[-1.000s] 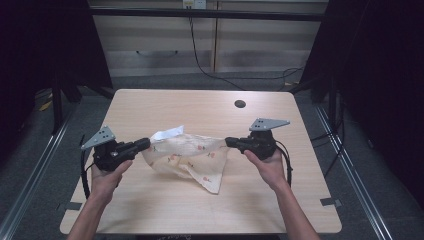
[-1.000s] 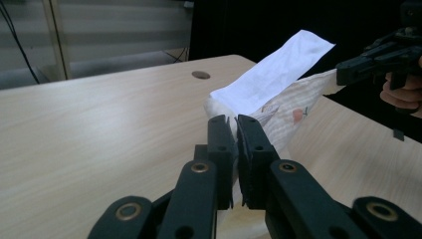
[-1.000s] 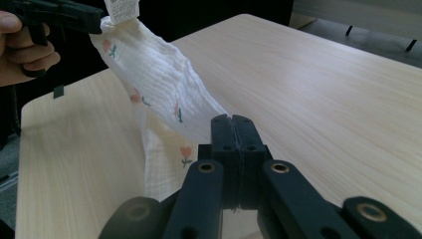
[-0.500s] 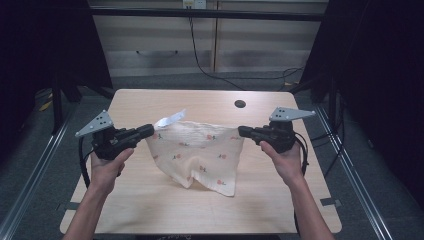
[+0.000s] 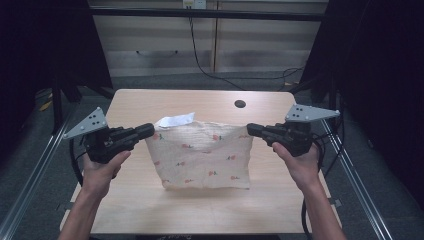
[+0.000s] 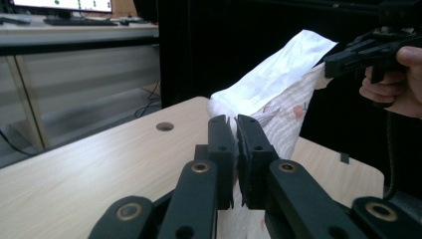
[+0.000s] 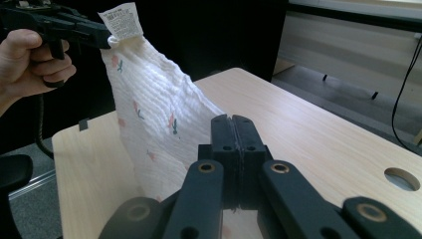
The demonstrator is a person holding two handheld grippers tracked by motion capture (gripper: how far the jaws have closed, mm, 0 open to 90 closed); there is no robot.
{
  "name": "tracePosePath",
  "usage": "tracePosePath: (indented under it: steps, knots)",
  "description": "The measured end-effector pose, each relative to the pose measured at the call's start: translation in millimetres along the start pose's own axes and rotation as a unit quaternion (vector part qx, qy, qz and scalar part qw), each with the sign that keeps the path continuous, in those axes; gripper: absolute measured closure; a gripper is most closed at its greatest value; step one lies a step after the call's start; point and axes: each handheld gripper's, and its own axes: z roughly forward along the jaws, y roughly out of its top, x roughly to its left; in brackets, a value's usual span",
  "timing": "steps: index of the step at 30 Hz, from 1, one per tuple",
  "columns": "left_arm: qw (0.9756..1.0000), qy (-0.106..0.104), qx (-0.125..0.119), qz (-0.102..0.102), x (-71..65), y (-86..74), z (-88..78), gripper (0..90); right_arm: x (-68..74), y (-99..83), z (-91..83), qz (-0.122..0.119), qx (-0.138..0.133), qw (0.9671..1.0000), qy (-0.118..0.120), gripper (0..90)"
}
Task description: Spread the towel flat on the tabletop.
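A cream cloth [image 5: 202, 155] with small carrot prints hangs stretched between my two grippers above the table, its lower edge resting on the tabletop. My left gripper [image 5: 148, 131] is shut on the cloth's upper left corner, where a white label [image 5: 175, 120] sticks up. My right gripper [image 5: 250, 130] is shut on the upper right corner. In the left gripper view the jaws [image 6: 236, 130] pinch the cloth [image 6: 288, 122], and the right gripper [image 6: 343, 59] holds the far corner. In the right gripper view the jaws [image 7: 231, 123] pinch the cloth [image 7: 154, 119], and the left gripper [image 7: 94, 32] holds the label corner [image 7: 119, 21].
The light wooden table [image 5: 150, 210] has a round cable hole [image 5: 240, 104] at the back right. Metal rails [image 5: 30, 185] run along both sides. A wall with hanging cables [image 5: 200, 60] stands behind the table.
Both grippers have risen and moved apart. The cloth, bunched on the table a second ago, now hangs spread out as a flat sheet between them.
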Motion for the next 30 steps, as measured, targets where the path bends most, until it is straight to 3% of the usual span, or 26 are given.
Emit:
tracePosePath:
  steps: [7,8,10,14,16,17,18,20,22,23,26,27,30]
  knots:
    - [0.9999,-0.005,-0.01,-0.001,-7.6,0.4,-11.3,85.8,19.7,6.6,-14.0,-0.022,-0.003,0.9997,0.006,89.5]
    - [1.0,-0.002,-0.009,-0.001,-10.5,-0.1,-13.1,85.8,28.7,6.0,-19.5,-0.033,0.002,0.9994,0.003,89.5]
    - [0.9999,-0.007,-0.008,0.012,-16.8,0.3,-16.2,85.8,35.2,5.1,-24.3,-0.036,-0.001,0.9993,0.005,89.5]
    - [0.9999,-0.006,-0.006,0.014,-24.2,3.6,-18.4,85.8,39.8,3.7,-29.6,-0.035,-0.007,0.9993,0.005,89.5]
    - [0.9999,-0.005,0.0,0.013,-21.6,3.4,-15.5,85.8,34.6,-0.5,-30.8,-0.026,-0.009,0.9996,-0.002,89.5]
    - [0.9999,-0.001,0.015,-0.002,-12.5,-0.9,-7.1,85.8,30.4,-3.5,-29.2,-0.02,-0.006,0.9998,-0.007,89.5]
    - [0.9999,-0.001,0.015,-0.002,-12.5,-0.9,-7.1,85.8,30.4,-3.5,-29.2,-0.02,-0.006,0.9998,-0.007,89.5]
    - [0.9991,-0.009,0.028,-0.029,5.4,-13.8,10.5,85.8,12.6,-17.1,-19.1,-0.003,0.008,0.9997,-0.022,89.5]
    - [0.9988,-0.008,0.034,-0.033,11.1,-18.5,17.6,85.8,6.1,-22.7,-14.8,-0.009,0.007,0.9996,-0.025,89.5]
    - [0.9981,0.005,0.052,-0.034,17.5,-23.6,25.4,85.8,-1.8,-28.8,-9.9,-0.01,0.009,0.9996,-0.023,89.5]
    - [0.9966,0.006,0.061,-0.055,29.3,-36.6,39.6,85.8,-31.4,-54.8,10.9,0.027,0.033,0.9986,-0.032,89.4]
    - [0.9954,0.011,0.07,-0.065,35.6,-46.1,48.2,85.7,-35.5,-59.8,15.6,0.034,0.039,0.9981,-0.033,89.5]
    - [0.9932,0.028,0.088,-0.07,45.5,-60.9,61.4,85.7,-45.0,-70.4,30.3,0.044,0.051,0.9971,-0.035,89.5]
